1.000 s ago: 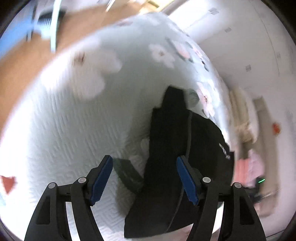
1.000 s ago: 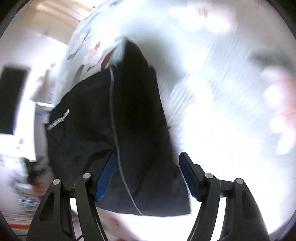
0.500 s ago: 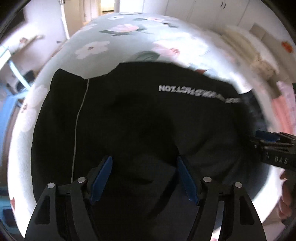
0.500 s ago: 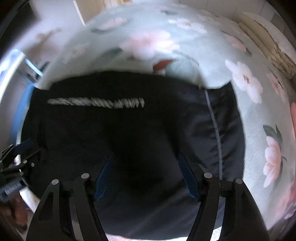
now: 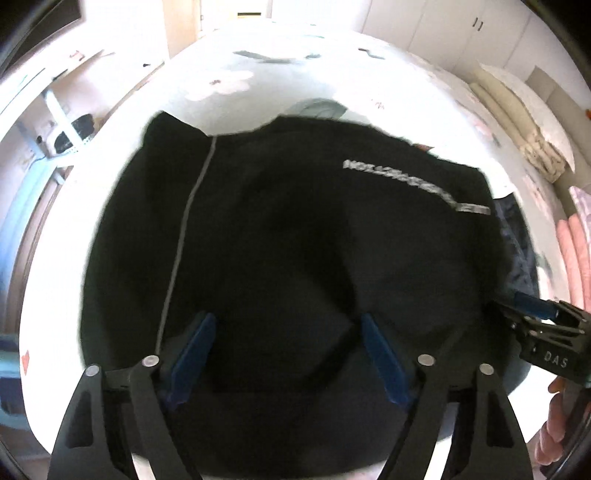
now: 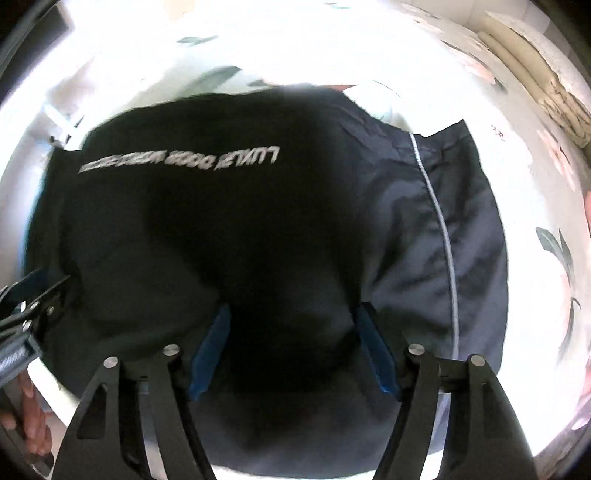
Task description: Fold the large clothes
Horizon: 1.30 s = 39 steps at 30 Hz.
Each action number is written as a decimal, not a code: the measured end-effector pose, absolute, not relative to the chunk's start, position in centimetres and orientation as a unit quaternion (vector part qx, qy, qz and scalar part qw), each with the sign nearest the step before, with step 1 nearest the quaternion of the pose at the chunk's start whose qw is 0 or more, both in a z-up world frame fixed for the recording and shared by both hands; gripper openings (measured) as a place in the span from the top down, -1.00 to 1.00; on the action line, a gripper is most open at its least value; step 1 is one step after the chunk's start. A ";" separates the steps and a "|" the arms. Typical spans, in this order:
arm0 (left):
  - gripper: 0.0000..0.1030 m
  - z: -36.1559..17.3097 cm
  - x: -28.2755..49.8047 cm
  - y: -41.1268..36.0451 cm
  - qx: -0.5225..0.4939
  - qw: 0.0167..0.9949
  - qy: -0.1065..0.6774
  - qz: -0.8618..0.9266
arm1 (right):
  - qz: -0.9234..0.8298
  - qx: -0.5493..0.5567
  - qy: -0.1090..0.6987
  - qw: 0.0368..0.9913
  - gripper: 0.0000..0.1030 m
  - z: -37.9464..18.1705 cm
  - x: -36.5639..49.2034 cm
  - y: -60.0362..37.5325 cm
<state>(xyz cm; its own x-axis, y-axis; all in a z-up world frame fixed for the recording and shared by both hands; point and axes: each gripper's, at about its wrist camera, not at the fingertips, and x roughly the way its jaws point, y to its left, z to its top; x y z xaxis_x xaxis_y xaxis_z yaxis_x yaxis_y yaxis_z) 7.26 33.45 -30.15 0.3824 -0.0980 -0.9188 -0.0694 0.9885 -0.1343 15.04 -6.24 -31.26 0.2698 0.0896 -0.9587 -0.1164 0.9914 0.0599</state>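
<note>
A large black garment (image 5: pixel 288 240) with white lettering and a thin white side stripe lies spread on a floral bedspread (image 5: pixel 258 74). It also fills the right wrist view (image 6: pixel 258 221). My left gripper (image 5: pixel 284 354) is open, its blue pads apart just above the garment's near edge. My right gripper (image 6: pixel 291 347) is open too, over the near edge. The right gripper (image 5: pixel 543 325) shows at the right of the left wrist view. The left gripper (image 6: pixel 26 302) shows at the left of the right wrist view.
The bedspread (image 6: pixel 546 184) is pale green with pink flowers. Folded cream bedding (image 5: pixel 517 122) and pink fabric (image 5: pixel 576 251) lie at the far right. White cupboards (image 5: pixel 443 33) stand behind the bed. A blue-framed piece of furniture (image 5: pixel 55 122) stands at the left.
Both grippers swung from a side view of the folded-up garment to facing it flat on the bed, then moved closer to its near edge. Both stayed open.
</note>
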 end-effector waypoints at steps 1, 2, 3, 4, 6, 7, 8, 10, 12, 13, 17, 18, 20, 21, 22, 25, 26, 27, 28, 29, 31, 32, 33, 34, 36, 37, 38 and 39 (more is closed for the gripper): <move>-0.59 -28.8 6.2 33.3 -0.071 0.833 0.548 -0.007 | 0.069 -0.017 0.594 0.801 -0.42 -29.9 13.9 -6.4; -0.59 -27.6 5.4 33.2 -0.064 0.838 0.542 -0.005 | 0.072 -0.020 0.591 0.803 -0.42 -28.9 13.1 -6.6; -0.59 -26.2 4.4 33.0 -0.056 0.842 0.536 -0.005 | 0.075 -0.020 0.589 0.805 -0.42 -28.1 12.6 -6.9; -0.59 -24.7 3.6 32.6 -0.047 0.846 0.531 -0.005 | 0.083 -0.017 0.586 0.806 -0.42 -26.9 11.6 -7.2; -0.59 -21.9 1.8 32.1 -0.032 0.854 0.520 -0.002 | 0.096 -0.015 0.584 0.806 -0.42 -25.0 10.0 -7.2; -0.59 -20.4 1.1 31.8 -0.024 0.858 0.514 0.000 | 0.101 -0.019 0.581 0.808 -0.42 -23.8 9.0 -7.2; -0.59 -19.1 0.3 31.5 -0.018 0.861 0.509 0.001 | 0.102 -0.029 0.578 0.809 -0.42 -22.5 8.0 -7.1; -0.61 -16.0 -1.2 30.8 0.000 0.868 0.497 0.010 | 0.094 -0.053 0.573 0.813 -0.42 -20.6 6.3 -7.2; -0.61 -13.8 -2.4 30.5 0.015 0.872 0.490 0.014 | 0.090 -0.060 0.568 0.816 -0.42 -18.8 5.0 -7.4; -0.61 -12.6 -3.4 30.0 0.020 0.873 0.487 0.011 | 0.089 -0.056 0.567 0.817 -0.42 -17.6 4.2 -7.8; -0.61 -8.1 -6.1 28.2 0.038 0.882 0.470 0.021 | 0.081 -0.046 0.565 0.820 -0.43 -14.2 2.2 -8.9; -0.61 -6.8 -6.8 27.7 0.041 0.884 0.465 0.021 | 0.079 -0.048 0.563 0.821 -0.44 -13.5 2.0 -9.0; -0.61 -4.9 -7.8 27.1 0.044 0.886 0.461 0.024 | 0.079 -0.049 0.559 0.824 -0.45 -11.8 0.9 -9.1; -0.61 -4.1 -8.2 26.8 0.044 0.886 0.460 0.024 | 0.081 -0.049 0.557 0.825 -0.45 -11.0 0.4 -9.1; -0.61 -3.2 -8.7 26.5 0.042 0.887 0.460 0.024 | 0.080 -0.051 0.555 0.826 -0.46 -10.0 -0.1 -9.1; -0.61 -0.7 -10.0 26.1 0.031 0.891 0.453 0.020 | 0.077 -0.047 0.554 0.827 -0.50 -7.6 -1.4 -9.2; -0.61 0.1 -10.4 26.0 0.029 0.892 0.451 0.020 | 0.078 -0.043 0.554 0.828 -0.51 -7.0 -1.6 -9.3; -0.61 0.6 -10.6 25.9 0.028 0.893 0.449 0.022 | 0.078 -0.039 0.553 0.828 -0.51 -6.3 -1.9 -9.4; -0.61 1.2 -10.9 26.0 0.026 0.894 0.446 0.023 | 0.075 -0.034 0.552 0.830 -0.52 -5.6 -2.2 -9.6; -0.61 1.8 -11.2 26.0 0.026 0.896 0.443 0.024 | 0.073 -0.031 0.551 0.831 -0.52 -5.0 -2.3 -9.7; -0.61 2.6 -11.6 26.1 0.027 0.897 0.440 0.028 | 0.067 -0.024 0.547 0.834 -0.54 -3.7 -2.7 -10.0; -0.61 2.9 -11.8 26.1 0.026 0.898 0.439 0.030 | 0.065 -0.021 0.546 0.835 -0.54 -3.2 -2.9 -10.0; -0.61 3.2 -11.9 26.2 0.024 0.898 0.438 0.030 | 0.063 -0.020 0.544 0.836 -0.54 -2.5 -3.1 -10.1; -0.61 3.7 -12.1 26.3 0.020 0.899 0.437 0.029 | 0.061 -0.021 0.541 0.838 -0.54 -2.0 -3.2 -10.1; -0.61 4.2 -12.2 26.5 0.015 0.899 0.436 0.028 | 0.055 -0.025 0.532 0.845 -0.55 -0.8 -3.4 -10.0; -0.61 4.6 -12.2 26.6 0.014 0.899 0.436 0.028 | 0.052 -0.028 0.528 0.847 -0.55 -0.4 -3.5 -9.9; -0.61 4.9 -12.4 26.6 0.013 0.900 0.435 0.028 | 0.050 -0.030 0.523 0.850 -0.55 0.2 -3.6 -9.7; -0.61 5.1 -12.4 26.6 0.013 0.900 0.434 0.028 | 0.049 -0.031 0.520 0.852 -0.56 0.5 -3.7 -9.7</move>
<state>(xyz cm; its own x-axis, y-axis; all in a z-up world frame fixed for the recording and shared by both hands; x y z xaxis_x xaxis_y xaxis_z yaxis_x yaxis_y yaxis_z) -12.43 26.64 5.14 0.6209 0.0619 -0.7815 -0.0390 0.9981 0.0481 -3.65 -9.67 0.52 0.4544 0.0512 -0.8893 -0.1156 0.9933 -0.0019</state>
